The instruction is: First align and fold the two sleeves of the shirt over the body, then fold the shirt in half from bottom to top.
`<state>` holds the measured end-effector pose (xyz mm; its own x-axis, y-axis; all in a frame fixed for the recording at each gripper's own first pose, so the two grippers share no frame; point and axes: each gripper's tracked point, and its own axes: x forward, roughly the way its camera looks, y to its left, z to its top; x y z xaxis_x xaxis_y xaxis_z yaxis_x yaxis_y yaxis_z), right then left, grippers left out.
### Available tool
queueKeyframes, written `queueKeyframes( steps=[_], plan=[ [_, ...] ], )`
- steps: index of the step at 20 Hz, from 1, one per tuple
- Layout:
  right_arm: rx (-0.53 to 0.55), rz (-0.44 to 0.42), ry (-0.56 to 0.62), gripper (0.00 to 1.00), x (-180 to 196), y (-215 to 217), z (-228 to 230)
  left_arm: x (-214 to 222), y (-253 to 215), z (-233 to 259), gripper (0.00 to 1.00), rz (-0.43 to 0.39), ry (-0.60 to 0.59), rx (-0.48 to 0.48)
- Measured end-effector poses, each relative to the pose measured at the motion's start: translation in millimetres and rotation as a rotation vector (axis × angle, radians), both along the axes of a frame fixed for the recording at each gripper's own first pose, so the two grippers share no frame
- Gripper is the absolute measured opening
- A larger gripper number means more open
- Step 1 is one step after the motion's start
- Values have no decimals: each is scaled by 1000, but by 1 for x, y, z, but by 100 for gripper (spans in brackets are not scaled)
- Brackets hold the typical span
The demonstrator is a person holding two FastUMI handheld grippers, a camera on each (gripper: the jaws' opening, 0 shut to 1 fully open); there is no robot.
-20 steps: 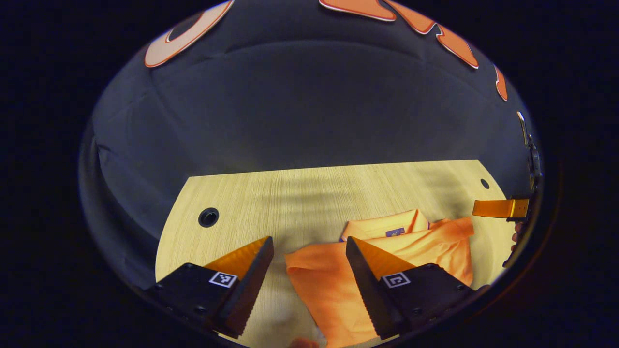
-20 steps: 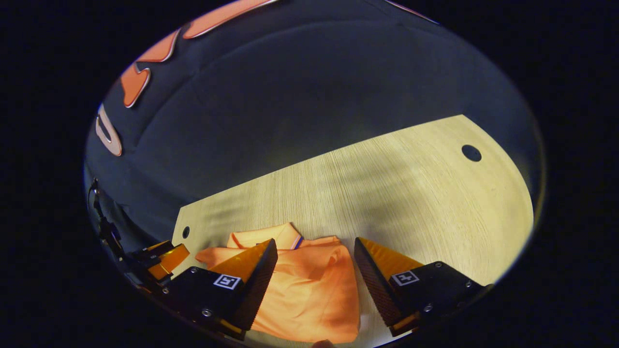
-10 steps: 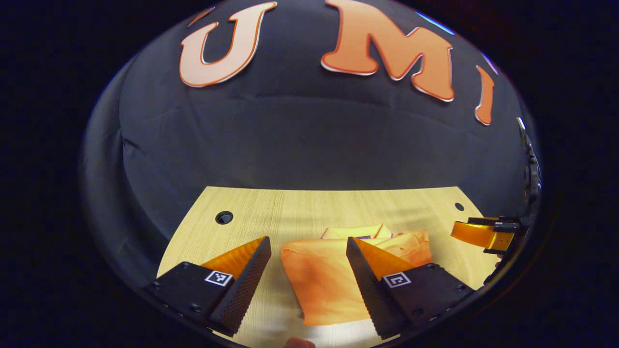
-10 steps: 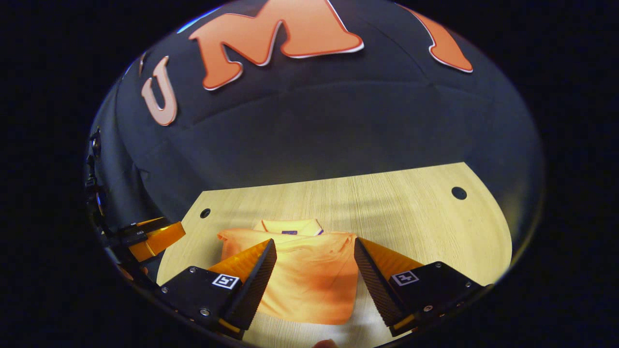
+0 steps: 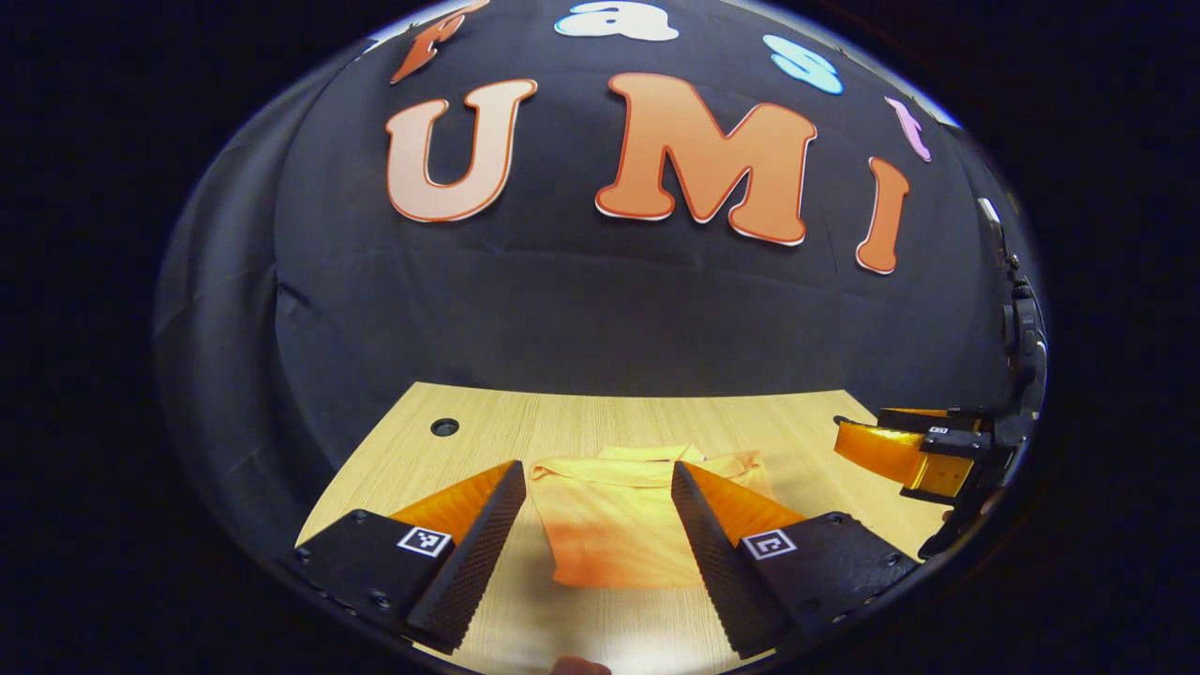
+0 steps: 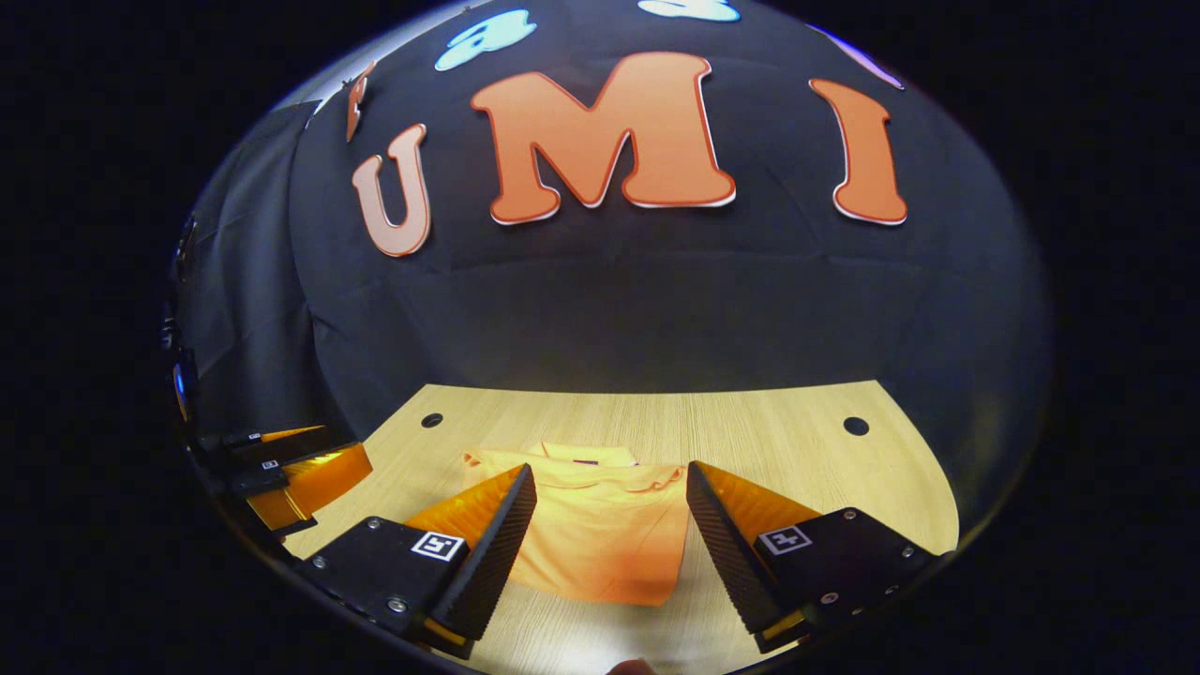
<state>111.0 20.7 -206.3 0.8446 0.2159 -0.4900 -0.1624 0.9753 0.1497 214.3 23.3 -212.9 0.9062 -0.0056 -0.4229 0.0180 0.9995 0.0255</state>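
In the left gripper view, one folded shirt (image 5: 609,525) lies on one table (image 5: 806,431) with one hole (image 5: 444,427). The left gripper (image 5: 595,525) hangs above the table's near edge, fingers spread, the shirt just ahead between them. The camera has tilted up since a second ago.

In the right gripper view, two holes (image 6: 855,426) show. The right gripper (image 6: 609,534) is spread too, the shirt (image 6: 600,539) ahead, now farther off.

Left tongs (image 5: 595,525): I see the fingers spread wide, gripping nothing, raised and level.
Right tongs (image 6: 609,530): I see them likewise parted and empty, level alongside the left.
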Motion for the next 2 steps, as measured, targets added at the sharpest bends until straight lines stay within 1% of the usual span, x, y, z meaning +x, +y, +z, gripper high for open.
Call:
queueKeyframes(
  steps=[2],
  plan=[
    [-13,-1,-49,98,-16,-2,12,-6,0,8,96,0,-42,5]
  ],
)
